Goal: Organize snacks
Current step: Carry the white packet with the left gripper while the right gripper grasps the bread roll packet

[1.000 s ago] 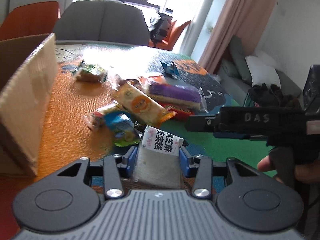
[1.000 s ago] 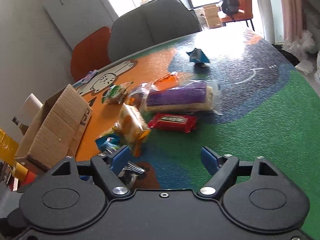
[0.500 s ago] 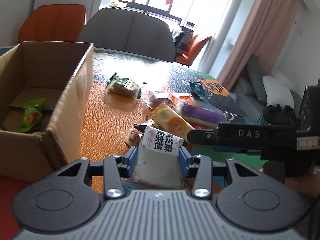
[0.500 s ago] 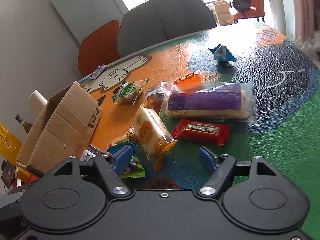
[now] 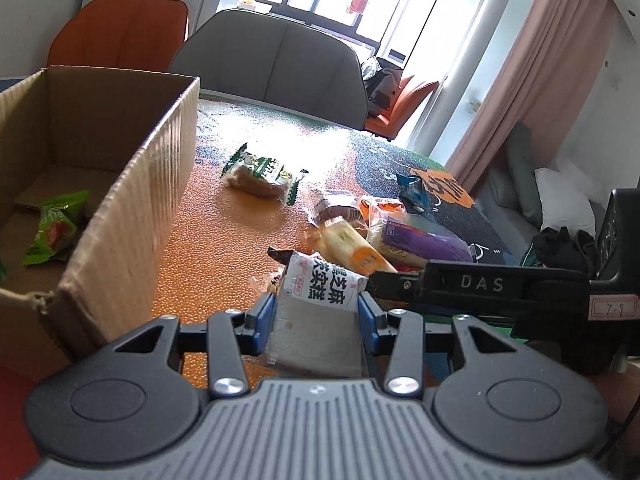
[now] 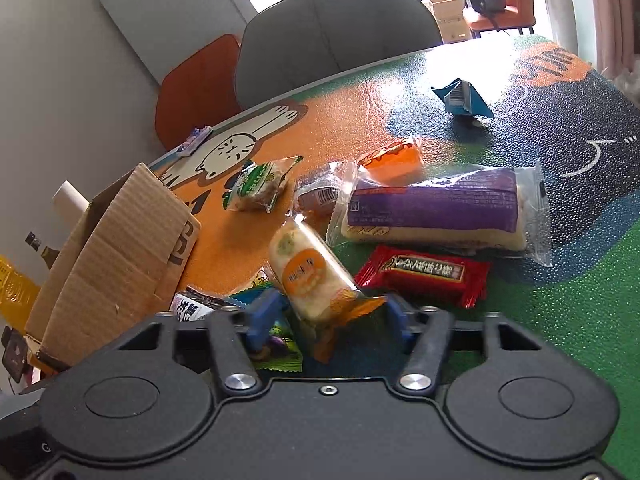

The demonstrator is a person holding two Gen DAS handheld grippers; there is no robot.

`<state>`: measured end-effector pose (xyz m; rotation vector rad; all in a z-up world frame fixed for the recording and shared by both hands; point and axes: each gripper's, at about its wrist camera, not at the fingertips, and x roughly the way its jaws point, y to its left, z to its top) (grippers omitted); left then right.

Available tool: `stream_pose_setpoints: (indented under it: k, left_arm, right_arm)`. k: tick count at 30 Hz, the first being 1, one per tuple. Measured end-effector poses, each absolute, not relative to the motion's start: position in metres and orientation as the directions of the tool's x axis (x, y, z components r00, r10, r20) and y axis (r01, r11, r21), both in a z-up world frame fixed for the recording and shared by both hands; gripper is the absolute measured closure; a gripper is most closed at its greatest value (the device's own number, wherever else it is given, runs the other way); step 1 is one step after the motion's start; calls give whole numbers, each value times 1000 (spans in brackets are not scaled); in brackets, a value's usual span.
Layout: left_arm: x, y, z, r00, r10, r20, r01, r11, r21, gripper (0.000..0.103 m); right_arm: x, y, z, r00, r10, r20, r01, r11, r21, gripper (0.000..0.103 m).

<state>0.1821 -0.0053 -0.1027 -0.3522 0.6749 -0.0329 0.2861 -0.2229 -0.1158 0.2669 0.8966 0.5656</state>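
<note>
Blue pads on the left gripper (image 5: 317,317) pinch a white snack packet (image 5: 320,304) with black lettering, held just off the table beside the cardboard box (image 5: 132,184). A second ago that gripper hung over the snack pile with only the box's outer wall in sight; now it has swung left and up, so the open box and the green packet (image 5: 54,228) already lying on its floor are in plain view. I'd say the packet is on its way over the rim and a drop is the next thing needed.

The right gripper (image 6: 326,316) has meanwhile come down from above the heap: its jaws, wide apart a second ago, have drawn in to either side of the orange-and-white biscuit pack (image 6: 312,276), though I cannot tell if they are pressing on it yet. So the second pick seems to begin while the first delivery is unfinished.

Around it lie a red bar (image 6: 426,274), a long purple pack (image 6: 436,210), a green-and-white bun packet (image 6: 258,184) and a small blue packet (image 6: 464,98) farther off. The table wears a pebbled mat (image 6: 580,320) in orange, green and dark blue with a cartoon cat. A grey chair (image 5: 276,64) and an orange chair (image 5: 120,32) stand behind it, with bright windows and a pink curtain (image 5: 536,64) beyond.
</note>
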Motion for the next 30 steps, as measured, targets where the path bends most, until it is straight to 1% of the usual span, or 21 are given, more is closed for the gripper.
stream_pose_setpoints:
  k: [1, 3, 4, 5, 11, 20, 30]
  left_arm:
    - [182, -5, -102, 784, -143, -604, -84, 940, -331, 60]
    - [181, -5, -102, 784, -144, -604, -83, 939, -333, 60]
    - [180, -5, -102, 785, -145, -603, -83, 939, -334, 60]
    - [179, -5, -101, 784, -145, -603, -83, 939, -333, 60]
    - [172, -8, -96, 791, -148, -593, -75, 939, -334, 60]
    - [163, -16, -91, 796, -162, -584, -58, 939, -339, 60]
    - [157, -20, -62, 831, -165, -531, -24, 943, -332, 60]
  right_arm:
    - [287, -224, -117, 491, 566, -662, -346, 824, 449, 66]
    - [286, -228, -116, 492, 574, -655, -339, 819, 463, 72]
    - [286, -231, -115, 498, 577, -648, -337, 817, 468, 82]
    - [285, -234, -113, 501, 582, -640, -338, 813, 474, 88]
    - [271, -245, -101, 533, 579, -617, -349, 815, 463, 94]
    - [251, -270, -86, 588, 553, -590, -322, 829, 456, 97]
    - [242, -283, -52, 656, 557, -510, -345, 822, 454, 98]
